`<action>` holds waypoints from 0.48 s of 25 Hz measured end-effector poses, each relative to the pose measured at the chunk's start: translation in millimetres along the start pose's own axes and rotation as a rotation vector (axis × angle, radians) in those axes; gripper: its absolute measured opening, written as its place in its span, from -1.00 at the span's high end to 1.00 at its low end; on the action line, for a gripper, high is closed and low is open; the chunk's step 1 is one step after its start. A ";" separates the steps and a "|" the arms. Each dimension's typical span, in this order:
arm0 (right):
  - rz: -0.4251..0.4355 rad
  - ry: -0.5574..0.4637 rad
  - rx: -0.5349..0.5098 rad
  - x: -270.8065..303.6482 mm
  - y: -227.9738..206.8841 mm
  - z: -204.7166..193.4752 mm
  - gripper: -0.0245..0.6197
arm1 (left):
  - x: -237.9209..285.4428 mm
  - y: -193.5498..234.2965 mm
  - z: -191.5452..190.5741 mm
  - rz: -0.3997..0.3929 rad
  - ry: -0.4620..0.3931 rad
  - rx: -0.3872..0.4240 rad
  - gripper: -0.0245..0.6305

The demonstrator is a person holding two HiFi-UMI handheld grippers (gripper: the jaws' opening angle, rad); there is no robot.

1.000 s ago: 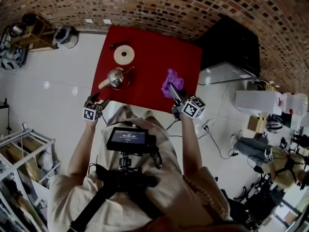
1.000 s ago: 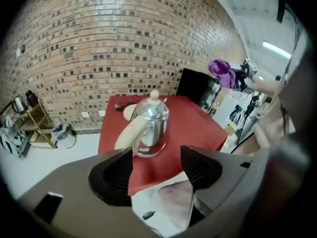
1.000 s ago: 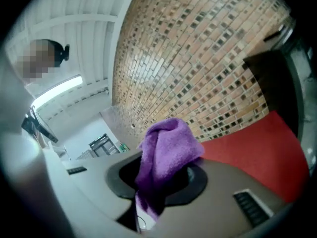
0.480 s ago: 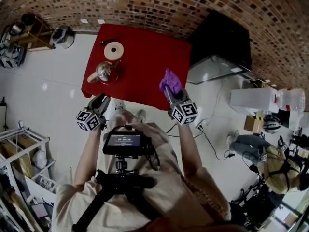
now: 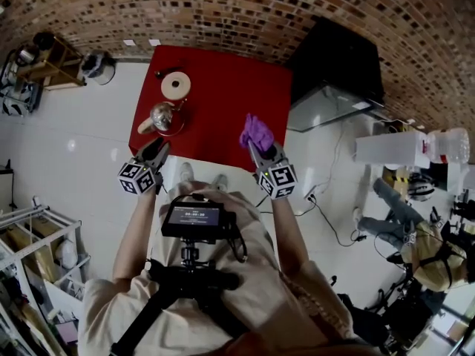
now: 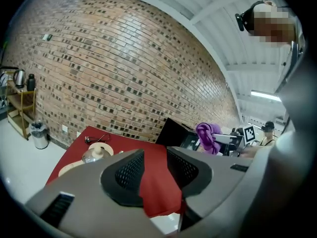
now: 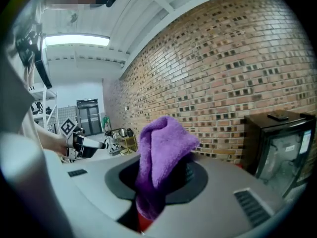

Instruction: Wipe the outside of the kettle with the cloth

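**Brick-walled recording lab, workshop style**

Looked like a robotics or data-recording lab set in a workshop-type hall, not a home. Had a bare brick wall [image 5: 223, 6], glossy white floor tiles [image 5: 74, 132] and, in the right gripper view, a white beamed ceiling with a strip light [image 7: 77, 39]. Held one red desk [image 5: 223, 117] standing alone in the open, with a black cabinet [image 5: 338, 58] beside it. Kept a wooden shelf [image 5: 48, 58] and a bin [image 5: 96, 67] by the wall, and a metal rack [image 5: 37, 236] at the left. Showed loose cables [image 5: 320, 199] across the floor and cluttered gear on stands [image 5: 438, 258] at the right.
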State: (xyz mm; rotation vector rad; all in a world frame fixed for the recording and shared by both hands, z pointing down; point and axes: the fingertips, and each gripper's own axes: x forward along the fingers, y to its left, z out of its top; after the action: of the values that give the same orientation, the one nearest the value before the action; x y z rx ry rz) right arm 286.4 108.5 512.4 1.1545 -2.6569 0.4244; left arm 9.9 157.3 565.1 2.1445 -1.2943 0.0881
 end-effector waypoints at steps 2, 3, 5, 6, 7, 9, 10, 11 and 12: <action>0.001 0.003 -0.002 6.3 5.5 4.5 0.60 | 3.6 2.3 6.7 -0.013 0.016 0.020 0.54; 0.000 0.008 -0.004 9.2 6.0 5.5 0.60 | 6.3 2.1 9.1 -0.019 0.025 0.025 0.54; -0.009 0.017 -0.004 13.8 4.4 5.8 0.60 | 11.9 0.5 11.3 -0.032 0.041 0.025 0.54; -0.017 0.020 0.001 15.9 4.3 5.1 0.60 | 14.2 0.7 10.4 -0.040 0.050 0.026 0.54; -0.025 0.020 0.006 18.2 5.3 4.2 0.60 | 16.2 2.1 8.4 -0.050 0.059 0.028 0.54; -0.037 0.015 0.008 23.9 10.3 2.3 0.60 | 19.0 6.9 2.3 -0.073 0.072 0.025 0.54; -0.039 0.014 0.006 27.5 13.7 1.3 0.60 | 19.8 9.6 -0.7 -0.084 0.076 0.020 0.54; -0.041 0.016 0.004 31.4 17.5 0.1 0.60 | 20.2 12.3 -3.3 -0.095 0.081 0.016 0.54; -0.043 0.019 0.004 35.6 21.4 -1.1 0.60 | 20.4 14.9 -5.7 -0.105 0.087 0.013 0.54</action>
State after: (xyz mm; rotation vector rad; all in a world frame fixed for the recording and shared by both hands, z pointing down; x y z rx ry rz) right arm 246.9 98.8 520.6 1.2005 -2.6115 0.4305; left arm 9.7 139.7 584.2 2.1907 -1.1325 0.1447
